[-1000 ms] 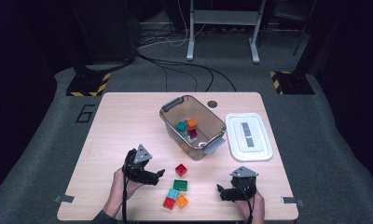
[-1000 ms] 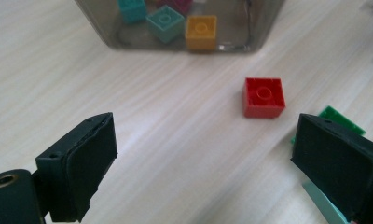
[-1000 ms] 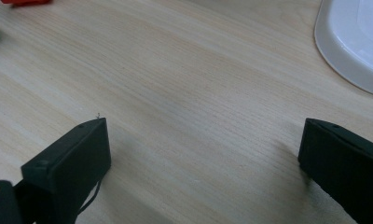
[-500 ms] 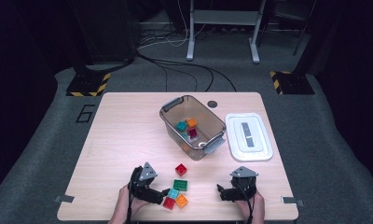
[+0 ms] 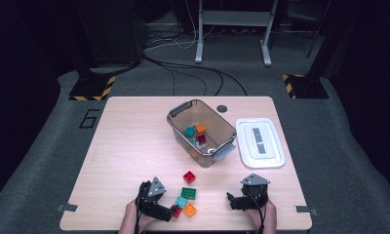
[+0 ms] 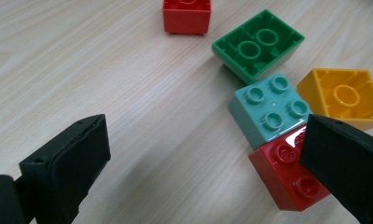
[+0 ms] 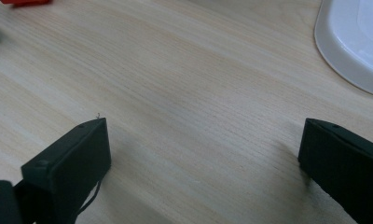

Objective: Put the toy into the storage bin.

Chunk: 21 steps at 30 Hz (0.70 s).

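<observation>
1. While the left gripper (image 6: 203, 154) hangs released, jaws just opening, a red brick (image 6: 287, 175) lies on the tabletop (image 6: 128, 93) beside one jaw
2. Right gripper (image 7: 203, 154) released, nothing between

A light wooden surface (image 5: 125, 146) stands on grey carpet (image 5: 47, 146) in a dark room. Beyond its far edge, black cables (image 5: 183, 68) trail toward a grey metal stand (image 5: 232, 29). Yellow-and-black striped floor plates (image 5: 90, 88) sit off both far corners, and a "6" (image 5: 88, 118) marks the carpet to the left.
</observation>
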{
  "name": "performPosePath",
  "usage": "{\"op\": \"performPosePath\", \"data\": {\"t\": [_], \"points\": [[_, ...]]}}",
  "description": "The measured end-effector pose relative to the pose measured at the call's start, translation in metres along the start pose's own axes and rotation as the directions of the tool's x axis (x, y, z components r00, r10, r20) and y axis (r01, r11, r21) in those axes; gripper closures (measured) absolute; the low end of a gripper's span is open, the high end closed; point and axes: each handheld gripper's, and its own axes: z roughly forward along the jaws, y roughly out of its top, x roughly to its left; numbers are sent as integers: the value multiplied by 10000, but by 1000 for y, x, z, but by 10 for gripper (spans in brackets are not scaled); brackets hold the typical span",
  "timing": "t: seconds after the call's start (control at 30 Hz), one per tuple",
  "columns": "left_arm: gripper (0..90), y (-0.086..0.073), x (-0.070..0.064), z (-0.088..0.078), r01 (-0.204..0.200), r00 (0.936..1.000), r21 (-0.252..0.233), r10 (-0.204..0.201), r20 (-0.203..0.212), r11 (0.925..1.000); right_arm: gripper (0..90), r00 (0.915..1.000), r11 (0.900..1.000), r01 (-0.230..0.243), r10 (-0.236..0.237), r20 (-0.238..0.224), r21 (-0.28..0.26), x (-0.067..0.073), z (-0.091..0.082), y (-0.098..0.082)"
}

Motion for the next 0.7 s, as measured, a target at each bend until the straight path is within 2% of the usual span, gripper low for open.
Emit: {"op": "performPosePath", "data": {"t": [0.1,0.23,0.33,0.4,0.6,0.7], "points": [[10,-2,7,-2,176,9995,-60,-178,-263,9998,13,10000,10000,65,-65,-2,21,0,0,0],[10,-4,19,-4,411,9983,-90,-415,-410,9991,13,10000,10000,7,-7,13,4,0,0,0],[10,-3,26,-5,452,9972,-36,-453,-587,9990,13,10000,10000,-15,15,8,-6,0,0,0],[10,-2,30,-5,434,9954,-43,-436,-849,9990,13,10000,10000,53,-53,2,18,0,0,0],[10,2,44,-2,632,9921,-59,-635,-1083,9980,13,10000,10000,48,-48,0,16,0,0,0],[18,5,48,-2,571,9895,-26,-569,-1332,9984,13,10000,10000,52,-52,4,20,0,0,0]]}}
